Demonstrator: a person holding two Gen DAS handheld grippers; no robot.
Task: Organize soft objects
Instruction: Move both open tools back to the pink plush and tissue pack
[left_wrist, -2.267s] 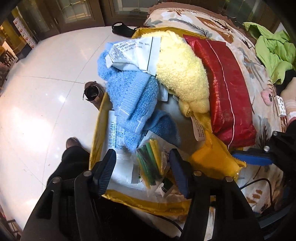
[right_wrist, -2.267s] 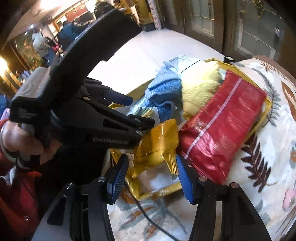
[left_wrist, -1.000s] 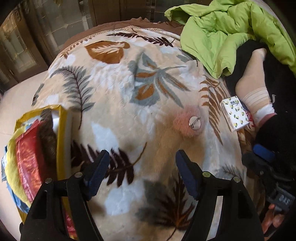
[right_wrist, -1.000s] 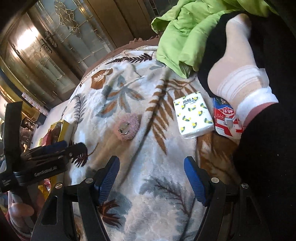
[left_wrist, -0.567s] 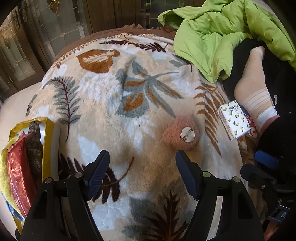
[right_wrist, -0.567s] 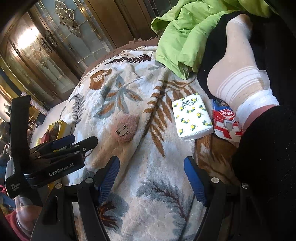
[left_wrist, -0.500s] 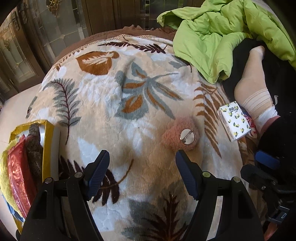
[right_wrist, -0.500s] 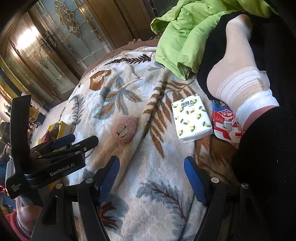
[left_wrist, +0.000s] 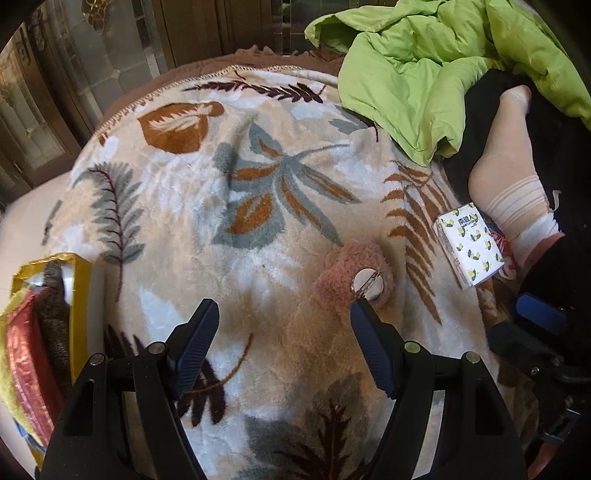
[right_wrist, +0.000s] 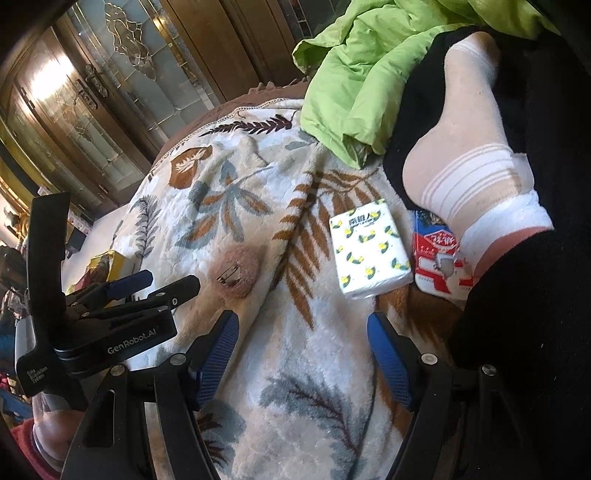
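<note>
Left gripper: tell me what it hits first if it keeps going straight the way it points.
Probably the blanket: the open left gripper aims at bare leaf print. The pink fuzzy brooch lies just beyond its right-hand fingertip, slightly off line.

Plush blanket (left_wrist: 258, 258), fuzzy pink puff (left_wrist: 343, 277) with shiny metal clasp (left_wrist: 367, 283)

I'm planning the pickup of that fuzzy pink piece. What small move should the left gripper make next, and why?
Probably ease the left gripper forward and slightly right. It is open and empty, and the fuzzy pink piece lies on the blanket just ahead of its right fingertip, not yet between the fingers.
</note>
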